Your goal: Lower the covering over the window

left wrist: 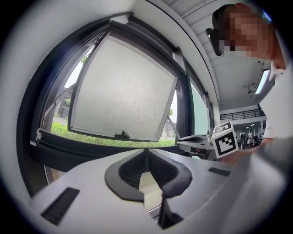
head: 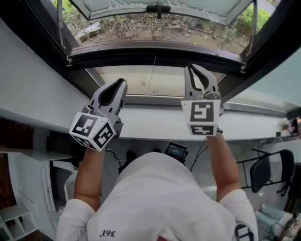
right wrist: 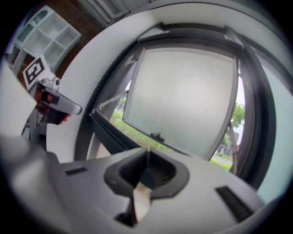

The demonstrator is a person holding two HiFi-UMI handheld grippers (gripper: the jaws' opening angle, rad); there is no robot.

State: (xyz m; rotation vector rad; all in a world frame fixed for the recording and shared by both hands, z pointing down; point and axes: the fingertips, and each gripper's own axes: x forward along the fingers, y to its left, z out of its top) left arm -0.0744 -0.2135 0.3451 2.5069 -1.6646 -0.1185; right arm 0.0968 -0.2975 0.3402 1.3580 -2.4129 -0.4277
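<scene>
The window's frosted sash (head: 160,7) stands swung outward in its dark frame (head: 155,52); it also fills the left gripper view (left wrist: 123,87) and the right gripper view (right wrist: 183,96). No blind or shade shows in any view. My left gripper (head: 123,82) is raised over the white sill (head: 150,122), pointing at the frame, its jaws shut with nothing between them (left wrist: 146,151). My right gripper (head: 189,67) is held a little farther forward, close under the frame's lower bar, and is also shut and empty (right wrist: 147,150). Neither gripper touches the window.
A black handle (left wrist: 122,135) sits on the sash's lower edge. Below the sill are a small screen (head: 176,150), a dark chair (head: 263,172) at the right and white shelves (head: 14,216) at the lower left. Grass and plants lie outside.
</scene>
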